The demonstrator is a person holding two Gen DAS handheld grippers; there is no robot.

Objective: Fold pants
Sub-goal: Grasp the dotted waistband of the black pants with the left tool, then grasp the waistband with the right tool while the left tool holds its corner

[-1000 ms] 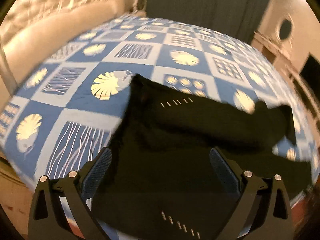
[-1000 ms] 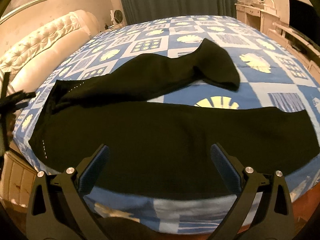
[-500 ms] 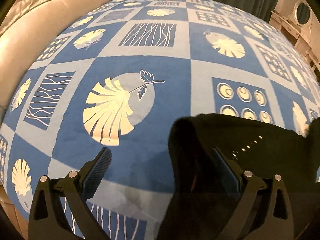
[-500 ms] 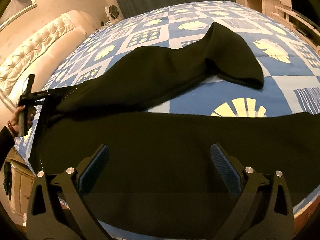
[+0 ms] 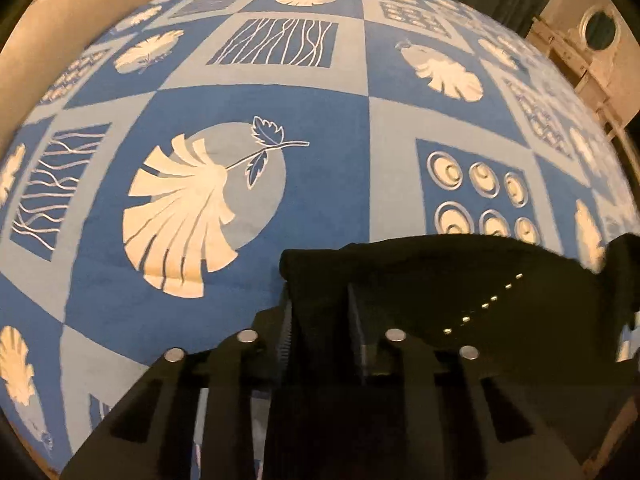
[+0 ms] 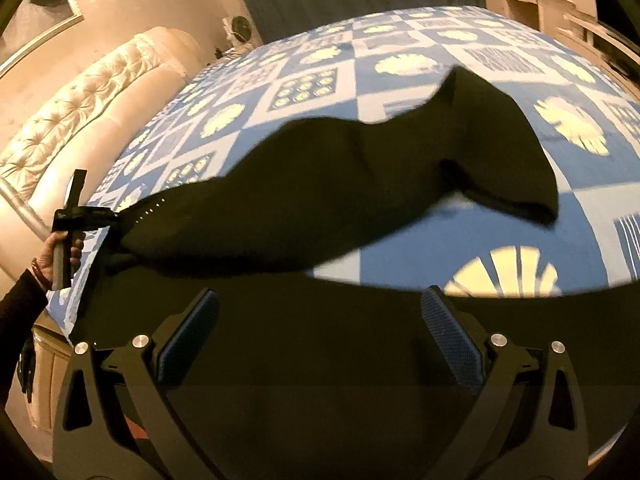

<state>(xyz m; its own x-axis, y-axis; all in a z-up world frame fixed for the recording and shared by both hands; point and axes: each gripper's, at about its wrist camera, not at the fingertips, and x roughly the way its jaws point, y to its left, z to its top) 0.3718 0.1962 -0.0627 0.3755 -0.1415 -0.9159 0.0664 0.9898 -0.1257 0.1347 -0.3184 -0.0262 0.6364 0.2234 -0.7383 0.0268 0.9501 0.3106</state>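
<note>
Left wrist: left gripper [image 5: 320, 312] closing on pants [image 5: 440, 280] corner.

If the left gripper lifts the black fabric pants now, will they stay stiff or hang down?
The black fabric pants probably hang limp: one leg already lies wavy on the blue patterned bedcover. The left gripper, closing on a corner, likely drags the rest.

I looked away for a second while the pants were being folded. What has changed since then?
The left gripper went to the waist corner of the black pants and its jaws are closing on the fabric. The right gripper edged nearer the near leg, jaws open. The pants stay spread on the blue bedspread.
</note>
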